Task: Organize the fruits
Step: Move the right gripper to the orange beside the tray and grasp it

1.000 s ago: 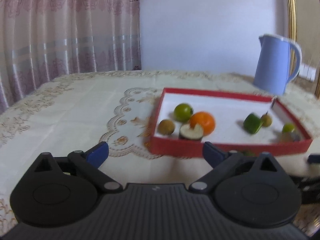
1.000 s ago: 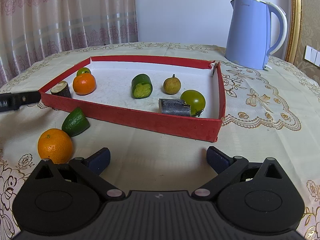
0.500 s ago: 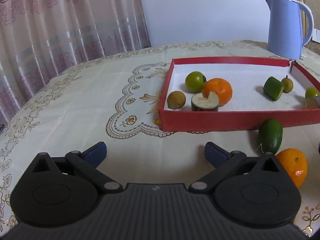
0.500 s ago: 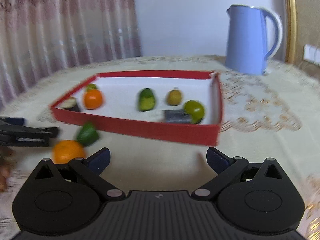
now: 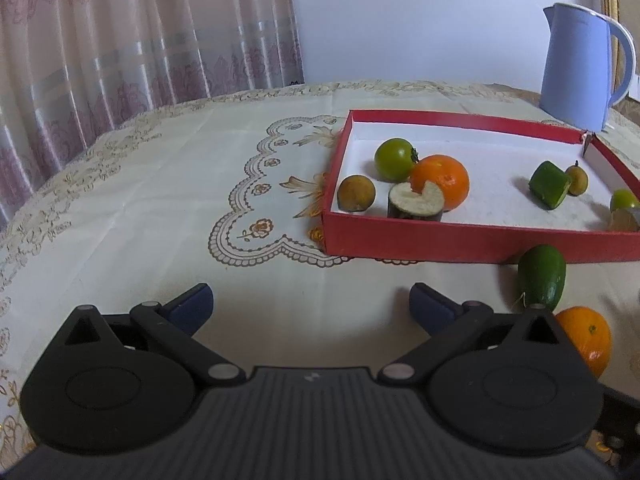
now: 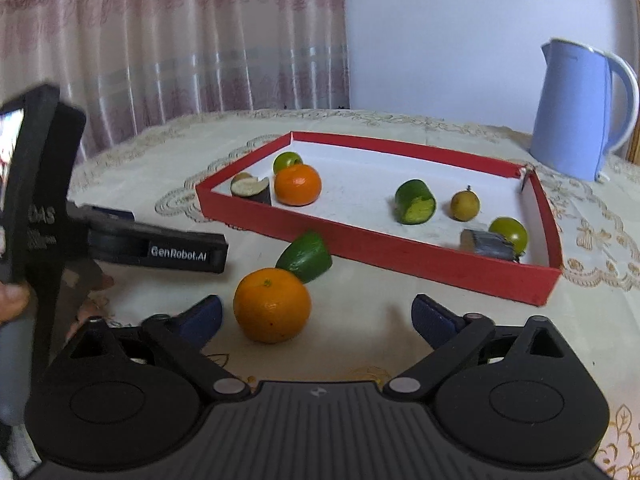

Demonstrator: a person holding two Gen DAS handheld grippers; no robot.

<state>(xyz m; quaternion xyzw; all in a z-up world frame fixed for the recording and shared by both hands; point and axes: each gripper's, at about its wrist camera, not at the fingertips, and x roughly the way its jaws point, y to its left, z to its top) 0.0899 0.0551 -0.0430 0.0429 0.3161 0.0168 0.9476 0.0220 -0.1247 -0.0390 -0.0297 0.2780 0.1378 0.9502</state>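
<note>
A loose orange [image 6: 272, 304] lies on the tablecloth in front of the red tray [image 6: 400, 258]. It sits between the fingers of my right gripper [image 6: 316, 312], nearer the left finger. The jaws are closing and the pads do not touch the orange. A green cucumber end [image 6: 306, 258] rests just behind the orange, against the tray's front wall. My left gripper [image 5: 310, 300] is open over bare cloth, left of the orange [image 5: 588, 340] and the cucumber end [image 5: 542, 276]. Inside the tray [image 5: 460, 240] lie another orange [image 5: 440, 180], green tomatoes, eggplant slices, a cucumber piece and small brown fruits.
A blue kettle [image 6: 576, 112] stands behind the tray's far right corner. The black body of the left tool [image 6: 160, 252] reaches in from the left, close to the loose orange, with a hand [image 6: 12, 300] at the frame's edge. Curtains hang beyond the table's far edge.
The right gripper has swung left and closer, so the loose orange now lies between its fingers, which stand slightly nearer each other. The left view has tilted down, bringing the loose fruit into sight.
</note>
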